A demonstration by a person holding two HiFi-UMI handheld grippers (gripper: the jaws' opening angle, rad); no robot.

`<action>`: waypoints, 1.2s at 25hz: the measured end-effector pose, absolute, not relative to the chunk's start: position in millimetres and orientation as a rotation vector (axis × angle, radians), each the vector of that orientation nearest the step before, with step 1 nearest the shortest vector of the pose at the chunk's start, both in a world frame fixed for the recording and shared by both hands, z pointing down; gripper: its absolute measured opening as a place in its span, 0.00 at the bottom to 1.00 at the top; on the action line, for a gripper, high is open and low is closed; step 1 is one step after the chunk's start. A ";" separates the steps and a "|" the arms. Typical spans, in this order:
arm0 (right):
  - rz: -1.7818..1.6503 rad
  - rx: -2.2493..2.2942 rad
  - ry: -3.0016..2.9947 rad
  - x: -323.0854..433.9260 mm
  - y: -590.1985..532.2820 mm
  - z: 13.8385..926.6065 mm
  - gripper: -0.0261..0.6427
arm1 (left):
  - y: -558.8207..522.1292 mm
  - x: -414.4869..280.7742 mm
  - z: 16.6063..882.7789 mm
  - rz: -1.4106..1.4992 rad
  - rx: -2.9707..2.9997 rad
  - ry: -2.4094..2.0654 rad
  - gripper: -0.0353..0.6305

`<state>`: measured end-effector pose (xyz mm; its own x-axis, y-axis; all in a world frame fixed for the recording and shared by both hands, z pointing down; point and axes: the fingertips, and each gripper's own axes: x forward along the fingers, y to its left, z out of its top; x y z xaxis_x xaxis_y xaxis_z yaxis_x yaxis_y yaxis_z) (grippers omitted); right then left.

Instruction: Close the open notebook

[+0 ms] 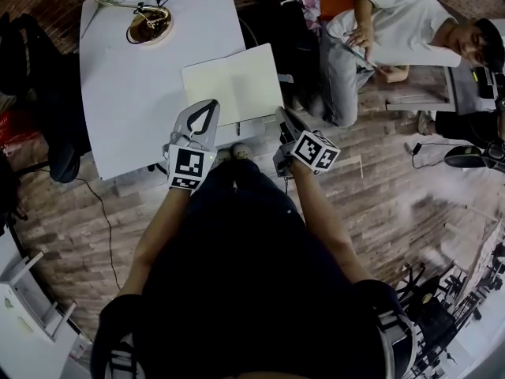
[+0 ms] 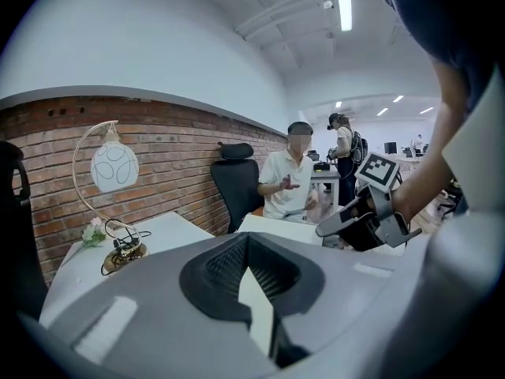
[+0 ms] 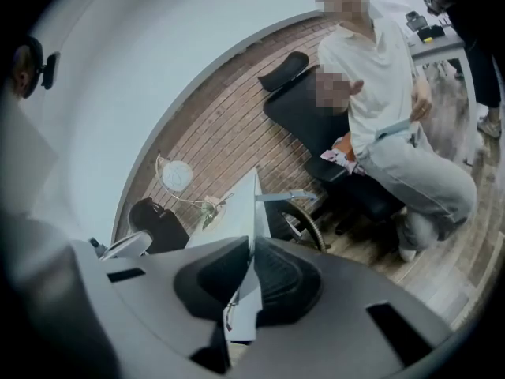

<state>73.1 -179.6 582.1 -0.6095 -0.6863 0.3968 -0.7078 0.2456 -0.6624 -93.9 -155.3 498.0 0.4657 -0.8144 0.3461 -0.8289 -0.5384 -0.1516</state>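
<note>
The open notebook [image 1: 237,77] lies with blank cream pages up, near the front right corner of the white table [image 1: 134,101]. My left gripper [image 1: 211,105] sits at its near left edge; in the left gripper view a white strip of page [image 2: 256,310] is pinched between the pads, so the left gripper [image 2: 251,279] is shut on it. My right gripper [image 1: 279,114] is at the near right corner. In the right gripper view its jaws [image 3: 246,287] are shut on the right-hand page [image 3: 249,212], which stands up on edge. The right gripper [image 2: 335,227] also shows in the left gripper view.
A globe lamp with a gold base and cables [image 1: 150,22] stands at the table's far end. A seated person in white [image 1: 394,30] is close to the table's right side, by a black chair [image 3: 316,125]. Another black chair [image 1: 47,93] stands left of the table.
</note>
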 end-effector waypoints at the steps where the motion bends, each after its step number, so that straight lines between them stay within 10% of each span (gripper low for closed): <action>1: 1.309 1.380 -2.460 71.5 -179.8 579.0 0.09 | -154.8 -95.3 497.1 0.592 2.657 -1.496 0.05; 30: 0.650 1.357 -2.432 13.9 -170.4 526.0 0.07 | -133.7 -128.9 483.2 0.531 2.653 -1.567 0.05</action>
